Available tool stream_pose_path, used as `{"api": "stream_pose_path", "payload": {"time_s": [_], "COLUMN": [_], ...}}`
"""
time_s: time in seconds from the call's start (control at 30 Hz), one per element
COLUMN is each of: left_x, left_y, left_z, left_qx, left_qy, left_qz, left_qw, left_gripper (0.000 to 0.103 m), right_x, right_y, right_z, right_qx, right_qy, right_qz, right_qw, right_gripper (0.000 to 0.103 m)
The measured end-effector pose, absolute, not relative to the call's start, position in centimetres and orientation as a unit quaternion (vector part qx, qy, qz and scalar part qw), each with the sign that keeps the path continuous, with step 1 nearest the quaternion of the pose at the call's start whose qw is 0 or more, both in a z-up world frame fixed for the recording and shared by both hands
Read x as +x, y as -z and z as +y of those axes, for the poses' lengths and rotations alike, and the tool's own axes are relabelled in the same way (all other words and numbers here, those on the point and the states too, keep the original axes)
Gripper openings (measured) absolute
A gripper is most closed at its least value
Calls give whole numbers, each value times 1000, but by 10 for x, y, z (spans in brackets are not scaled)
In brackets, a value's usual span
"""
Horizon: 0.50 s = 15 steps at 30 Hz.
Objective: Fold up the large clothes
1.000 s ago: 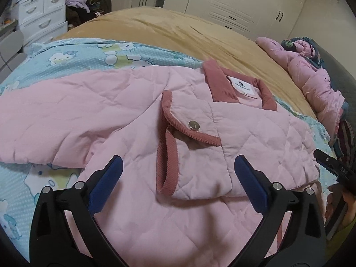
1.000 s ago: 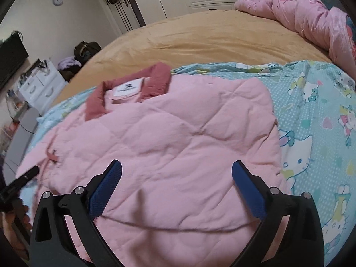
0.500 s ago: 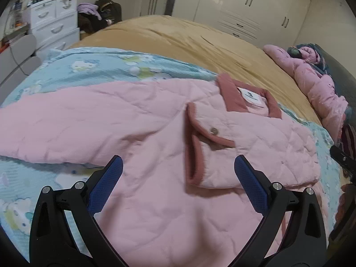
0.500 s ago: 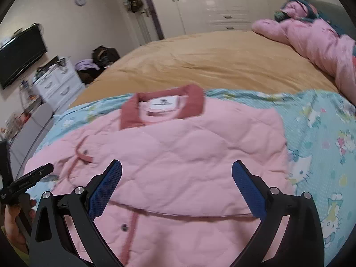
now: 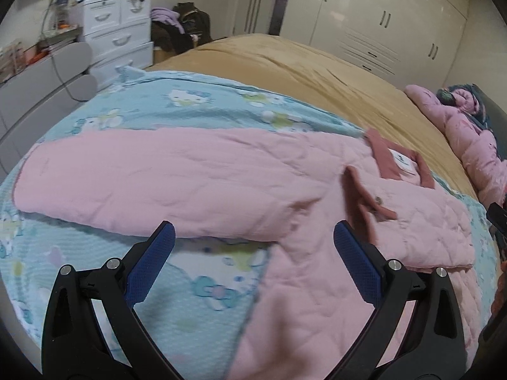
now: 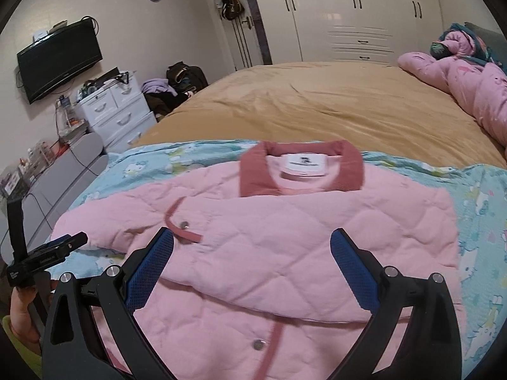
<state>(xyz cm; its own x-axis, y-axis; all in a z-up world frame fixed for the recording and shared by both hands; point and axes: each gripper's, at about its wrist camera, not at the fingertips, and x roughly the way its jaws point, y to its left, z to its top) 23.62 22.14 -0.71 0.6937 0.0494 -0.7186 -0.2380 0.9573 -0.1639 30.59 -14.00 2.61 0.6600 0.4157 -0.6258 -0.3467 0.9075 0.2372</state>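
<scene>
A pink quilted jacket (image 6: 285,237) with a dark rose collar (image 6: 301,171) lies on a blue cartoon-print sheet (image 5: 190,107) on the bed. Its right sleeve is folded across the chest; its left sleeve (image 5: 158,177) stretches out flat to the left. My left gripper (image 5: 253,253) is open and empty, above the sleeve's underarm and the sheet. My right gripper (image 6: 252,256) is open and empty, above the jacket's folded chest. The left gripper's body also shows at the left edge of the right wrist view (image 6: 47,256).
A tan blanket (image 6: 317,101) covers the far half of the bed. A pink duvet (image 6: 469,88) is bundled at the far right. White drawers (image 5: 117,38) and a grey chair (image 5: 41,95) stand left of the bed. Wardrobes (image 6: 348,12) line the back wall.
Both grippers have pulled back and risen. The left view has swung left toward the outstretched sleeve. Both stay open and empty.
</scene>
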Motion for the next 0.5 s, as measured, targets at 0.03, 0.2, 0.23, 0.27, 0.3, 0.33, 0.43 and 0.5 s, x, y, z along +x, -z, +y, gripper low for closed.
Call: {"api": "stream_pose_path", "payload": {"time_s": [0.03, 0.2, 0.23, 0.27, 0.3, 0.33, 0.43, 0.5], "left_x": [234, 223, 222, 220, 218, 216, 213, 210], "left_y": [7, 9, 10, 10, 11, 13, 16, 19], "left_z": [227, 261, 265, 272, 279, 284, 299, 308], "left_qx": [-126, -143, -145, -148, -151, -155, -169, -180], "left_qy": [-83, -105, -109, -114, -120, -123, -132, -132], "left_qz": [382, 376, 375, 374, 374, 374, 373, 374], "left_qw": [912, 909, 909, 909, 907, 906, 903, 900], "left_gripper": [94, 94, 94, 94, 94, 94, 94, 94], "right_x": [306, 306, 306, 305, 305, 304, 303, 301], "right_y": [-26, -26, -26, -26, -26, -26, -24, -22], "right_z": [-133, -103, -96, -91, -84, -78, -60, -46], "right_qx": [47, 32, 29, 26, 25, 24, 16, 16], "right_qy": [-213, -233, -237, -239, -244, -248, -258, -268], "right_qz": [355, 357, 358, 358, 359, 359, 362, 366], "right_qw": [909, 904, 903, 902, 901, 899, 896, 891], "right_gripper": [99, 99, 99, 99, 99, 99, 99, 99]}}
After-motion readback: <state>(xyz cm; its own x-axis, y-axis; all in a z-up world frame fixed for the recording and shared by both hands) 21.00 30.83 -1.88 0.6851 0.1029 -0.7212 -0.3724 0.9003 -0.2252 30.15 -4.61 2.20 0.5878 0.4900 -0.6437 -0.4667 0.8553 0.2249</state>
